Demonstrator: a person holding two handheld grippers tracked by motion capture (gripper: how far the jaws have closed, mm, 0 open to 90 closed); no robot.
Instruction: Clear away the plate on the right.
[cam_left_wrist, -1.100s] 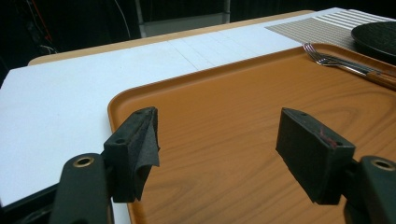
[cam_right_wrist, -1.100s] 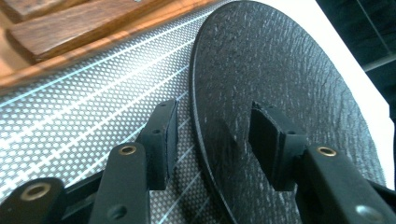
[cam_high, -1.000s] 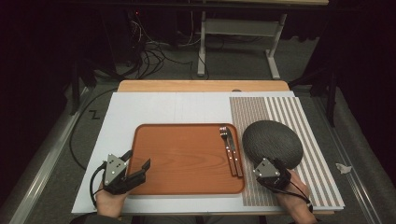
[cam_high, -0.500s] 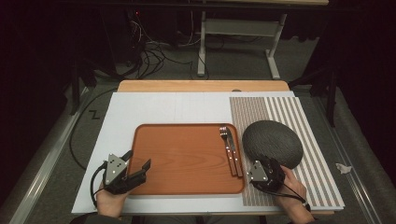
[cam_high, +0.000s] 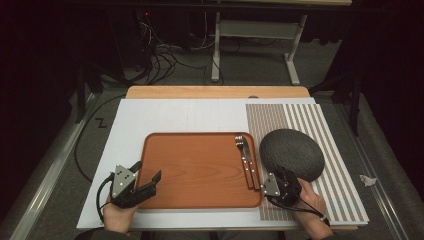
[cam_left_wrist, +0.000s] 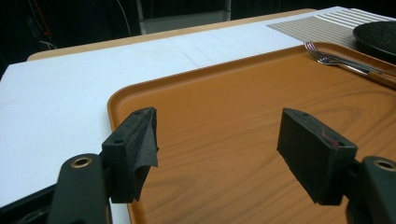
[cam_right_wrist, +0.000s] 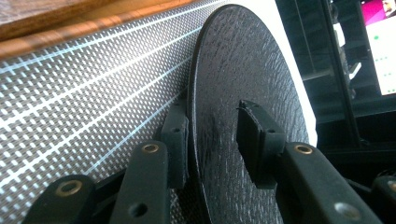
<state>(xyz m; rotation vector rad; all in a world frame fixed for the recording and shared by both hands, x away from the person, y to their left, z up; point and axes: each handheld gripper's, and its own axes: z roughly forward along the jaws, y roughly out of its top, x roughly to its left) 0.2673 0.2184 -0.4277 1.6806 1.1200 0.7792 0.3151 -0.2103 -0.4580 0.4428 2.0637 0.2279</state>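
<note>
Right gripper straddles the near rim of the dark plate, one jaw under & one over; in the right gripper view a gap shows between the upper pad and the plate face, so whether it clamps yet cannot be told. Plate lies on the striped mat, just right of the tray, its near-left edge beside the fork & wood-handled knife, which lie along the tray's right side. Left gripper rests w/ jaws spread wide over the tray's near-left corner, holding nothing (left gripper view). Judged progress: cutlery already on tray; plate not yet moved, approx. at the grasp stage. Left to do, probably: close on rim, lift, set plate on the tray's bare middle.
</note>
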